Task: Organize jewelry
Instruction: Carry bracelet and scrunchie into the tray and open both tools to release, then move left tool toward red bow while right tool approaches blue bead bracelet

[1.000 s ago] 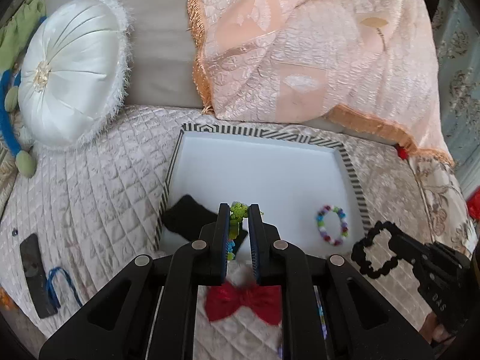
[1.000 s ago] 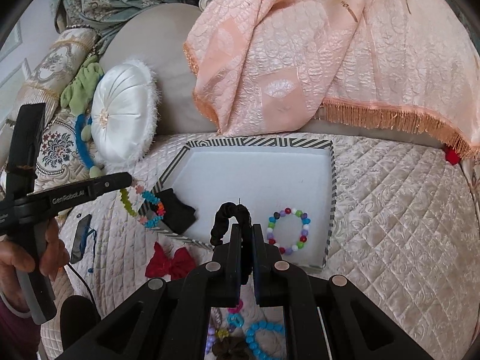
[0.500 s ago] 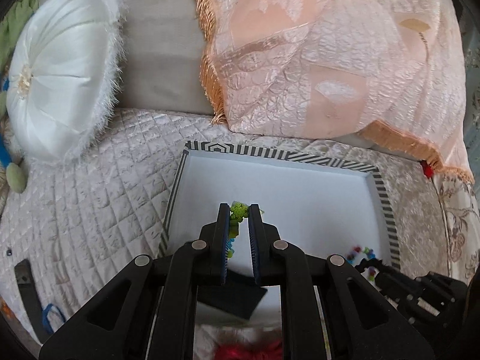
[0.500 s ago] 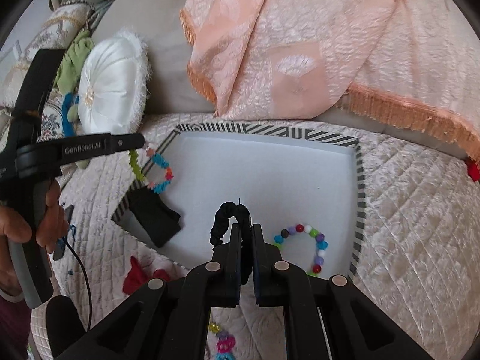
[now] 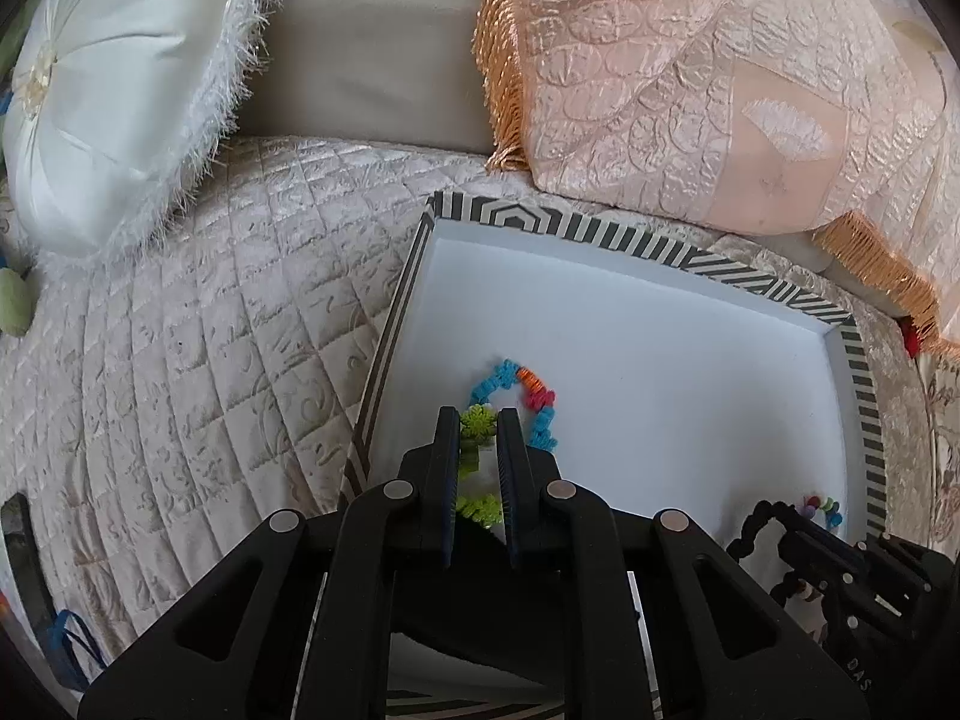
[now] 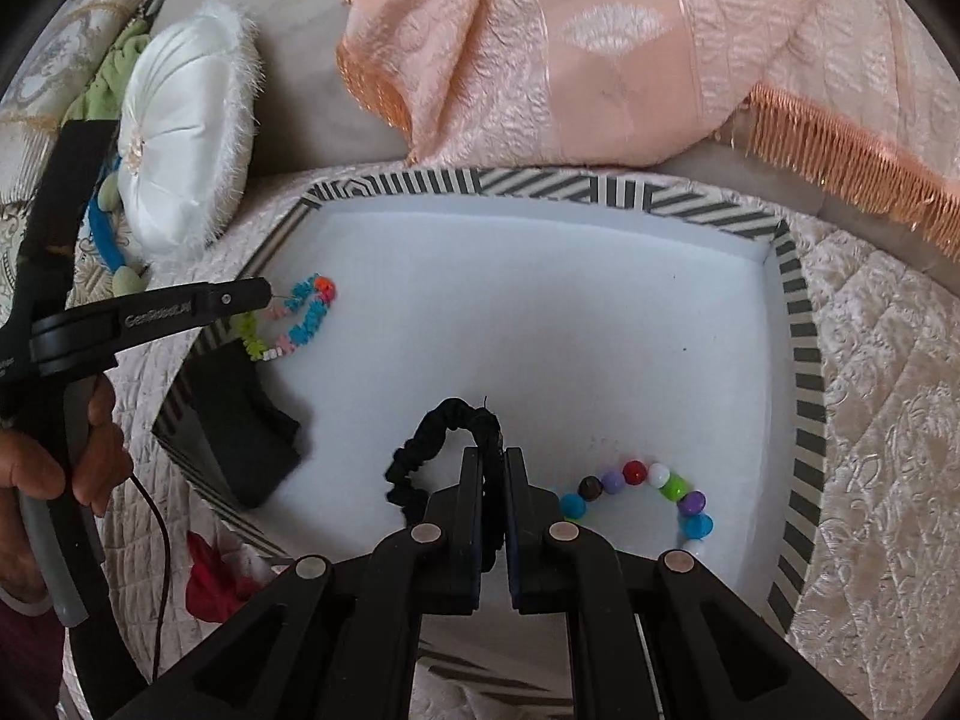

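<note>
A white tray with a striped rim point(image 5: 708, 264) lies on the quilted bed; it also shows in the right wrist view point(image 6: 798, 324). My left gripper point(image 5: 479, 420) is shut on a colourful flower-bead bracelet point(image 5: 528, 390), whose far end rests on the tray floor near its left wall point(image 6: 306, 318). My right gripper point(image 6: 493, 456) is shut on a black scrunchie bracelet point(image 6: 438, 438), held low over the tray's front. A round multicoloured bead bracelet point(image 6: 654, 489) lies in the tray at the front right.
A black pouch point(image 6: 240, 420) leans in the tray's left front corner. A red bow point(image 6: 210, 576) lies on the quilt in front of it. A white round cushion point(image 5: 114, 84) and a peach fringed blanket point(image 5: 720, 78) lie behind the tray.
Both grippers moved forward and down over the tray. The flower-bead bracelet, hanging before, now touches the tray floor. The black scrunchie came down close beside the round bead bracelet.
</note>
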### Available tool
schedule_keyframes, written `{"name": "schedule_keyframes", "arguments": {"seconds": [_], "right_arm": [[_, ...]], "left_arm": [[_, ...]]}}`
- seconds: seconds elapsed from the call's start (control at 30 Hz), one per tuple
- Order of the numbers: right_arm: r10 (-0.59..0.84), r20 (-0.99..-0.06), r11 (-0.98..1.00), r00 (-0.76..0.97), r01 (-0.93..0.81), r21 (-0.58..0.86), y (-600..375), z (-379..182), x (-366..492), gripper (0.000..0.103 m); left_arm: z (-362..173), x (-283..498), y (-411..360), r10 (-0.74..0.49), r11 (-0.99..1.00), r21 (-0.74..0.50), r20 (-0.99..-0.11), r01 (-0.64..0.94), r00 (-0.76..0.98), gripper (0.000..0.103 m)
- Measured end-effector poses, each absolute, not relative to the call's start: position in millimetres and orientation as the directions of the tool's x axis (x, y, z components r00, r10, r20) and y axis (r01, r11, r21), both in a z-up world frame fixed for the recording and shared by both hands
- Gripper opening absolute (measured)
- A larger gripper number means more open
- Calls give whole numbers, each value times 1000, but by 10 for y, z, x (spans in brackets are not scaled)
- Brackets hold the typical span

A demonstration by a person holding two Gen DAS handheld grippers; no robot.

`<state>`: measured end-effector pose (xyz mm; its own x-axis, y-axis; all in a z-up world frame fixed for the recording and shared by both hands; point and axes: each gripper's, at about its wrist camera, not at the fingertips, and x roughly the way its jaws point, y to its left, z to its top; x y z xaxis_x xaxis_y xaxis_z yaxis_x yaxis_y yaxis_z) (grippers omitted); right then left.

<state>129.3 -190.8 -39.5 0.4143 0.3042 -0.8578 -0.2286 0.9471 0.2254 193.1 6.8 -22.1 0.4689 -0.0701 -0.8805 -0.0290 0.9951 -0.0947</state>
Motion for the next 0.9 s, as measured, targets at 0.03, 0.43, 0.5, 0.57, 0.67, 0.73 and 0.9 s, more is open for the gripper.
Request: {"name": "schedule_keyframes", "arguments": {"seconds": [0.03, 0.43, 0.5, 0.57, 0.67, 0.73, 0.9], "right_arm": [[305, -861, 947, 406, -225, 229, -1903, -408, 1296, 5], [289, -866, 953, 409, -211, 219, -1995, -296, 1187, 38], [293, -861, 953, 417, -204, 225, -2036, -219, 1113, 38], [294, -855, 953, 427, -195, 230, -2076, -134, 1032, 38], [293, -840, 955, 457, -183, 233, -2114, 15, 871, 38], [294, -828, 955, 478, -176, 237, -2131, 121, 749, 39], [285, -801, 959, 527, -151, 242, -2117, 327, 416, 39]], "left_arm": [[-235, 1924, 64, -66, 995, -90, -882, -31, 466, 11], [-100, 1703, -34, -59, 997, -74, -860, -9, 506, 56], [-52, 1633, -42, -61, 997, -72, -858, -3, 509, 56], [3, 1534, -58, -57, 998, -64, -856, 4, 514, 56], [74, 1359, -68, -63, 998, -67, -851, 12, 522, 56], [114, 1242, -61, -64, 998, -68, -848, 11, 527, 56], [196, 887, -95, -71, 997, -72, -839, 20, 540, 56]]}}
